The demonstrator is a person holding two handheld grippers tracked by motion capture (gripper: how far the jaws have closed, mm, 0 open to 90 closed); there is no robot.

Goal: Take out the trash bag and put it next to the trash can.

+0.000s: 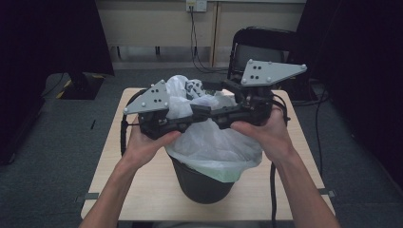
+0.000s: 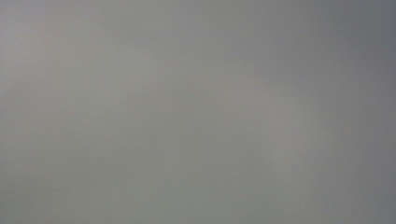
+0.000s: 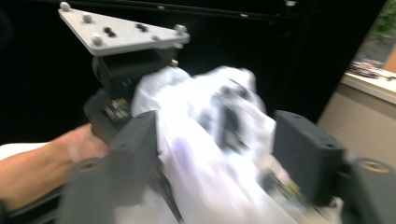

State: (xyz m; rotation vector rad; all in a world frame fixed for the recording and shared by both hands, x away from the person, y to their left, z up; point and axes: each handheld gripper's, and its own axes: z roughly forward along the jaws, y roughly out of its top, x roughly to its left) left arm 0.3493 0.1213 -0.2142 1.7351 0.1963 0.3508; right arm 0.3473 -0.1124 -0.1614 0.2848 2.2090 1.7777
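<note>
High view: above the black bin [image 1: 202, 183] on the surface [image 1: 142, 190], bag plastic [image 1: 209, 142] sits between the right tool's [image 1: 223, 116] spread jaws, the left tool's [image 1: 187, 121] grip cannot be told, and tearing is risked.

High view: fixed above the person's side, facing forward and down on the tabletop [image 1: 142, 190] from some distance. Right gripper view: close in, facing the white plastic bag [image 3: 210, 154] and, at 10 o'clock, the left hand-held gripper [image 3: 123, 70]; both appear in the high view. Left gripper view: uniform grey, nothing legible.
</note>
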